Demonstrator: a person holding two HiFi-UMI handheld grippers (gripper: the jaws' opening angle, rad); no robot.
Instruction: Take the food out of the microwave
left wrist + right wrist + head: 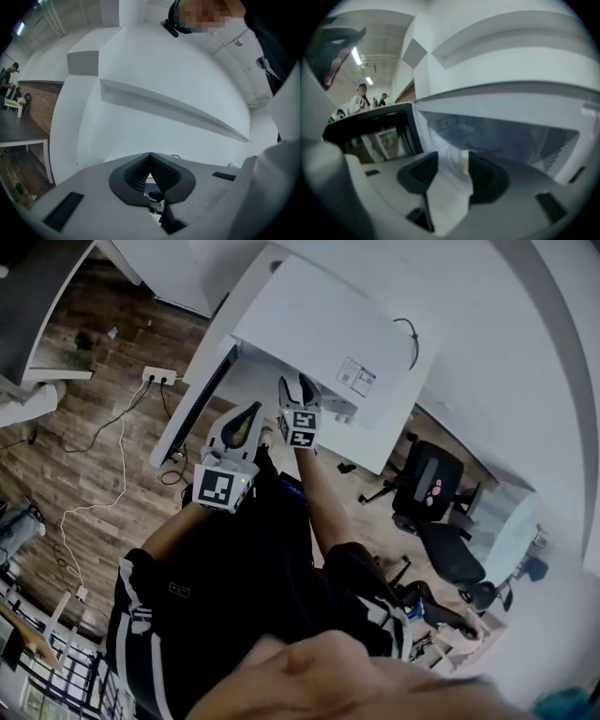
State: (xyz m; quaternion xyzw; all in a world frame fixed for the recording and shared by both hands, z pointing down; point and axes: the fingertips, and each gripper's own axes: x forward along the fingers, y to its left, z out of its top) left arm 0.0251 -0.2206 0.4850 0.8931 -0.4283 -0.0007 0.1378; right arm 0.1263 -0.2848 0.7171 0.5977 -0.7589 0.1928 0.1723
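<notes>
1. Right gripper [453, 154] has its jaws spread, pinching nothing; it faces the open microwave [501, 136], likely ready to reach in.
2. Left gripper [150, 157] is pressed together and empty; it points at a white wall [164, 70], likely just waiting.
3. Food is hard to see; a blurry white thing [447, 164] with a pale yellow bit [463, 164] shows between the right jaws, lower middle, maybe inside the microwave.

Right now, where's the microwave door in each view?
Head view: microwave door swung open, upper left of centre.
Left gripper view: can't pick it out there.
Right gripper view: left of centre, dark window showing.
Shared landmark: white microwave body, in the head and right gripper views.
</notes>
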